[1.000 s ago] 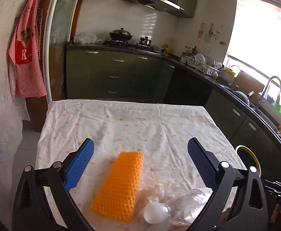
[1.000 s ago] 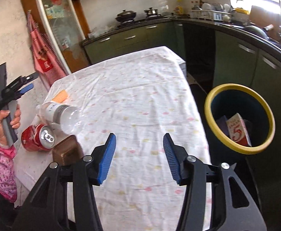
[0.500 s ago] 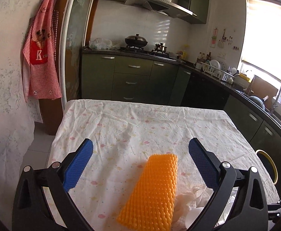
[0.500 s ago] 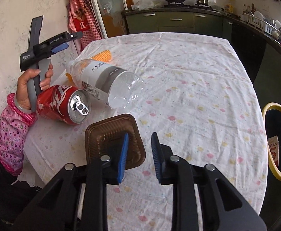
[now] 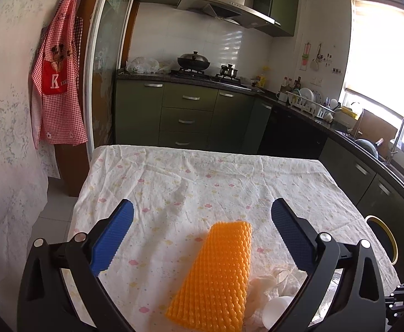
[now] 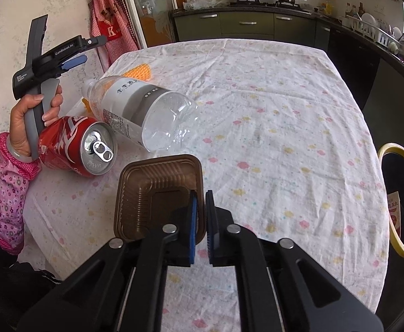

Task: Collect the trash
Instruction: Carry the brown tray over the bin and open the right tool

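My right gripper (image 6: 201,221) is shut on the right rim of a brown plastic tray (image 6: 157,193) that lies on the tablecloth. Beside it lie a red soda can (image 6: 77,146) and a clear plastic bottle (image 6: 146,113) on their sides. My left gripper (image 5: 202,238) is open and empty, held above an orange bumpy sponge (image 5: 215,276). It also shows in the right wrist view (image 6: 74,62), held up at the table's left edge. Crumpled white tissue (image 5: 273,285) and the bottle's white cap (image 5: 276,310) lie right of the sponge.
A yellow-rimmed trash bin (image 6: 401,199) stands on the floor off the table's right edge, with a carton inside; it also shows in the left wrist view (image 5: 384,238). The floral tablecloth (image 6: 271,110) covers the table. Green kitchen cabinets (image 5: 188,116) stand behind.
My right gripper has moved to the brown tray and closed on its rim. My left gripper has lifted and pulled back slightly, still open over the sponge.
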`<state>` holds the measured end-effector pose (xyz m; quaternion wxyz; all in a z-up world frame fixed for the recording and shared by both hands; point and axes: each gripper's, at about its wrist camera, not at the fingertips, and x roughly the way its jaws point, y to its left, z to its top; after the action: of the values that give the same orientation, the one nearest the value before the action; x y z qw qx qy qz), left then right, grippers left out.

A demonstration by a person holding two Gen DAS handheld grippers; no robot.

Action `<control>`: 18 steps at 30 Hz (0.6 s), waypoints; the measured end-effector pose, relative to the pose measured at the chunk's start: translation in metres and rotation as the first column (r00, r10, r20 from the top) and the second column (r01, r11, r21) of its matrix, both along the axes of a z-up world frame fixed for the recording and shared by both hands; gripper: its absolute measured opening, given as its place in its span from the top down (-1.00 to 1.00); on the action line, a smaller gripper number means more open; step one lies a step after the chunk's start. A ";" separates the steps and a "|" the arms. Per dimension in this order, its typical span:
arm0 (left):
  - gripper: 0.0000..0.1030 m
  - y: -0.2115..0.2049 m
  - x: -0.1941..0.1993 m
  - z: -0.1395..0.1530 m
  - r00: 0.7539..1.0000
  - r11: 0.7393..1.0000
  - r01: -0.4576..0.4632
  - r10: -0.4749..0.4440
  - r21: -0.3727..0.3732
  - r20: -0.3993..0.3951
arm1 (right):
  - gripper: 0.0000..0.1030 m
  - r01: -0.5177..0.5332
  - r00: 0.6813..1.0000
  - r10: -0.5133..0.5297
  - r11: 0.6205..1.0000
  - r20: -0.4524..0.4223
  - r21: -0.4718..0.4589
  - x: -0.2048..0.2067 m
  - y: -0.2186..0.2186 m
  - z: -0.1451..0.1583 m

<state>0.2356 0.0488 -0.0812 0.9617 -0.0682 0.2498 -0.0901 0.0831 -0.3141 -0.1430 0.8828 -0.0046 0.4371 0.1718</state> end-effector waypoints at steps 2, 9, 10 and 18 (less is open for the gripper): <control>-0.91 0.000 0.000 0.000 1.000 1.000 -0.002 0.002 -0.002 0.002 | 0.89 0.016 1.000 -0.016 1.000 0.008 -0.001 -0.001 -0.005 0.003; -0.91 0.001 -0.001 0.000 1.000 1.000 -0.004 0.004 -0.005 0.001 | 0.90 0.093 0.995 -0.094 0.995 0.028 0.020 -0.011 -0.034 0.014; -0.91 0.001 -0.001 0.001 1.000 1.000 -0.004 0.004 -0.006 0.001 | 0.90 0.107 0.994 -0.108 0.994 0.031 0.025 -0.012 -0.039 0.016; -0.91 0.001 0.000 -0.001 1.000 1.000 -0.007 0.006 -0.009 -0.003 | 0.90 0.385 0.914 -0.389 0.921 0.112 0.056 -0.019 -0.130 0.039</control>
<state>0.2355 0.0500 -0.0822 0.9613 -0.0736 0.2506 -0.0881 0.0646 -0.4440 -0.1037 0.9242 0.0860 0.3720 0.0003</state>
